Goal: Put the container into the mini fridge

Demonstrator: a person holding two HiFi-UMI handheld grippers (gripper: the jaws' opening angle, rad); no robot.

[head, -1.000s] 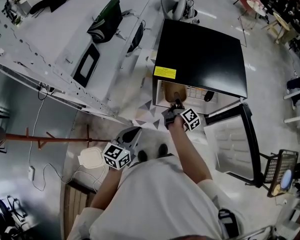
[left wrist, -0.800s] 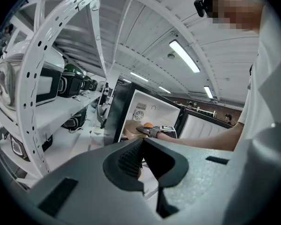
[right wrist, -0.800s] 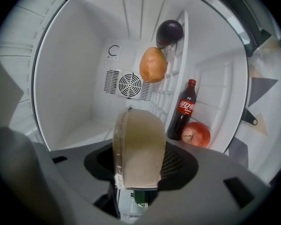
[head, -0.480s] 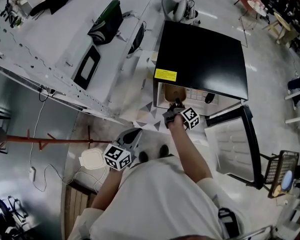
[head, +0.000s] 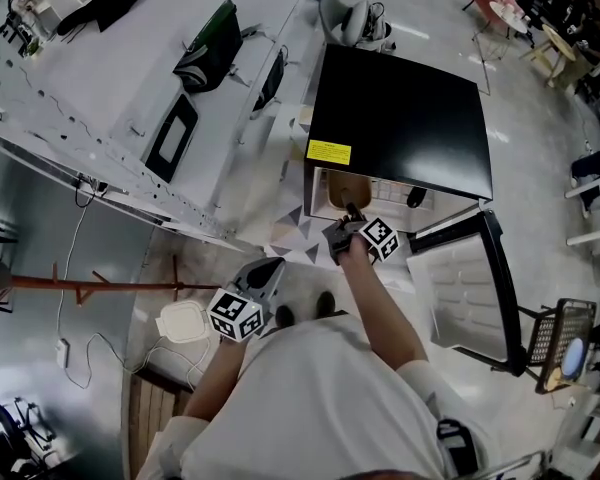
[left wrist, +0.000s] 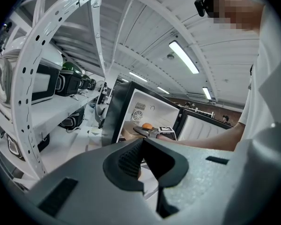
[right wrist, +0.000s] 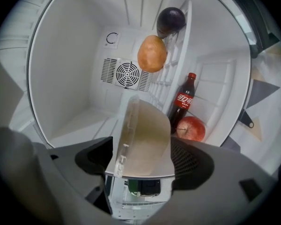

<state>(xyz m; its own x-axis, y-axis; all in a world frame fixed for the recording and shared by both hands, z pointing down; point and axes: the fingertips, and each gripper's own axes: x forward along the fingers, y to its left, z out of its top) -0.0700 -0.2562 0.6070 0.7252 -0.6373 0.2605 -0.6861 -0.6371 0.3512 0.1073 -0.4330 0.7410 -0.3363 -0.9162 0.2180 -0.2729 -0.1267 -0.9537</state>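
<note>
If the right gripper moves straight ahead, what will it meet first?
The right gripper, jaws opening, has the container between them, so it would push that first; beyond, probably the fridge's back wall.

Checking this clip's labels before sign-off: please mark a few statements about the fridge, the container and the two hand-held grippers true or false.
1. The black mini fridge has its door open. True.
2. The translucent brown plastic container stands between the jaws of the right hand-held gripper. True; those jaws are opening, and a gap shows beside the container.
3. The left hand-held gripper holds a red apple. False: its jaws are together on nothing, outside the fridge. The red apple lies inside.
4. The dark cola bottle in the fridge has a blue label. False: the label is red.
5. The container is outside the fridge. False: fridge walls surround it.
</note>
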